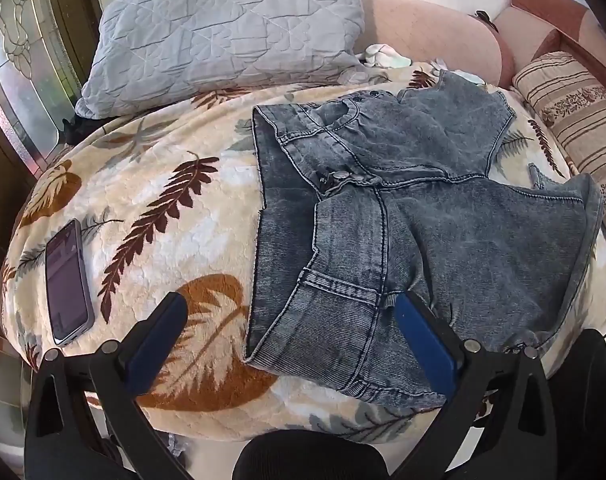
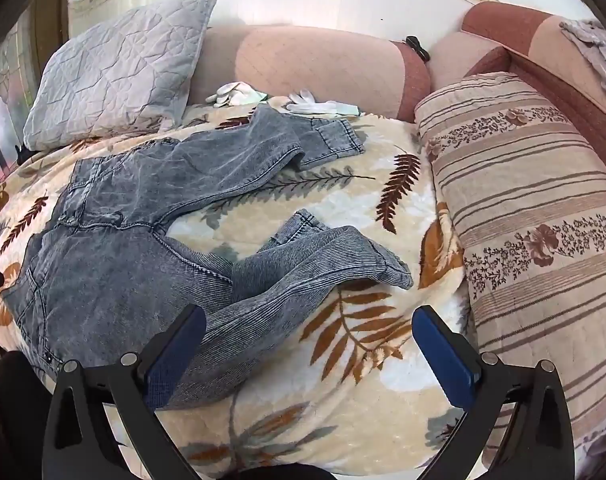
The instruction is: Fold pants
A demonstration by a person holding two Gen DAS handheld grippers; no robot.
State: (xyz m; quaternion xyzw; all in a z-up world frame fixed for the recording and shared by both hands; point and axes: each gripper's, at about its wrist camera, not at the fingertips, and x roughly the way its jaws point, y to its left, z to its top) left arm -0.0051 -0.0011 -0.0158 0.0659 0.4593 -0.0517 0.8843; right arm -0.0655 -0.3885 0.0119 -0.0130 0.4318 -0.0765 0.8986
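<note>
Grey-blue acid-wash jeans (image 1: pixel 443 216) lie spread out on a cream blanket with a leaf print (image 1: pixel 163 208). In the left wrist view the waistband and button fly face me. My left gripper (image 1: pixel 291 312) is open, held just above the near waist corner, holding nothing. In the right wrist view the jeans (image 2: pixel 115 248) lie to the left, with one leg (image 2: pixel 239 156) reaching to the back and the other leg (image 2: pixel 311 260) bent toward the front. My right gripper (image 2: pixel 309 328) is open and empty over the blanket (image 2: pixel 343 208), its left finger by the near leg.
A phone (image 1: pixel 67 280) lies on the blanket at the left. A grey quilted pillow (image 1: pixel 231 28) leans at the back. A striped bolster (image 2: pixel 535 216) lies along the right. White gloves (image 2: pixel 303 100) lie by the pink sofa back (image 2: pixel 315 64).
</note>
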